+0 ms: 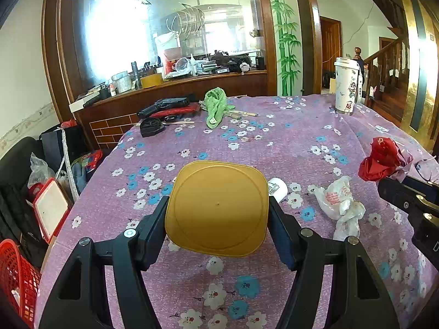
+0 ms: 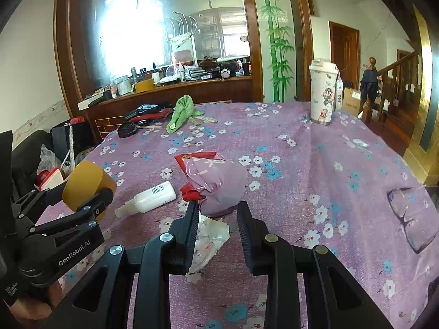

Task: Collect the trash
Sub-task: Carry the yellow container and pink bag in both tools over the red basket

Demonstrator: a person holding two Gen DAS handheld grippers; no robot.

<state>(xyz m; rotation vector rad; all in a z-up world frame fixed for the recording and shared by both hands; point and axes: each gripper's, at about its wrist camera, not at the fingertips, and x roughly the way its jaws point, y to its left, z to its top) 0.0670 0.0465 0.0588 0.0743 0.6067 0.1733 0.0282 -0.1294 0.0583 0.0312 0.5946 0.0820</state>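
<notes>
Yellow plastic, a rounded square container (image 1: 216, 208), is sitting clamped between the two fingers of the left gripper (image 1: 218, 219), its flat base facing the camera; from the right wrist view the same container (image 2: 87, 183) is being held above the left edge of the table. The right gripper (image 2: 218, 219) is standing with its jaws apart, and a crumpled red and pink bag (image 2: 216, 183) is lying on the cloth just in front of its fingertips, partly between them. Under the left finger of this gripper a crumpled white plastic bag (image 2: 211, 238) with faint red print is lying, touching the red and pink bag. A white plastic bottle (image 2: 148, 198) is lying on its side to the left of them, between the two grippers; its small black label is not readable.

The purple tablecloth (image 2: 288, 164) with white and blue flowers is covering the whole table. Near the right edge a pair of clear glasses (image 2: 411, 216) is resting. Farther away a tall white cup (image 2: 322, 93) with cartoon figures is standing upright, and a green cloth (image 2: 182, 112) is lying next to several dark objects (image 2: 142, 115) at the far left. On the body of the left gripper the writing "GenRobot.AI" is showing. A red basket (image 1: 16, 277) is standing beside the table at the left.
</notes>
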